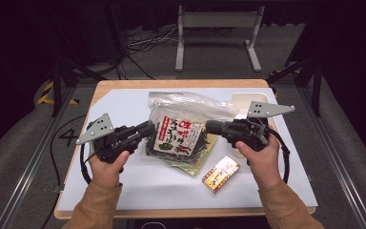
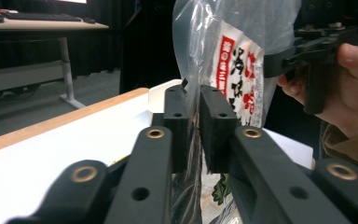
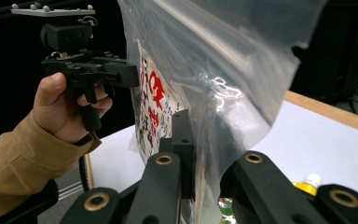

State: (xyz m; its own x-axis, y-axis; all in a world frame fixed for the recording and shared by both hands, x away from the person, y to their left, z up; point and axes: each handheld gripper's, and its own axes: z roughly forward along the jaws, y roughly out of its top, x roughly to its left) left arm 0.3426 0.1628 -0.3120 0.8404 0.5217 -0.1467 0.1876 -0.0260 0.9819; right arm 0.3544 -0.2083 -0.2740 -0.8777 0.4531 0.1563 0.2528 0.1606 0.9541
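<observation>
in the high view a clear plastic bag [image 1: 186, 125] with a printed seaweed packet [image 1: 175, 137] inside sits at the middle of the white counter [image 1: 124, 102], held between the left gripper [image 1: 145, 130] at its left edge and the right gripper [image 1: 214, 127] at its right edge; a small red and yellow box [image 1: 220, 173] lies on the counter just in front of the bag, apart from it, and a pale tray [image 1: 248, 98] shows behind the bag. in the left gripper view the left gripper [image 2: 199, 123] has its fingers [image 2: 176, 126] drawn narrow with the film of the bag [image 2: 235, 60] pinched between them, the bag rising upright beyond, and the other gripper [image 2: 279, 63] meets its far side. in the right gripper view the right gripper [image 3: 205, 154] also has its fingers [image 3: 182, 149] nearly together, the film of the bag [image 3: 223, 70] running down between them, so it looks gripped too; the yellow top of a tube [image 3: 307, 184] peeks out low on the counter. the step in hand seems to be holding the bag up by both side edges, probably to open or steady its mouth. the next move likely calls for parting the two grips gently and evenly, so the thin film does not slip or tear and the packet stays inside.
</observation>
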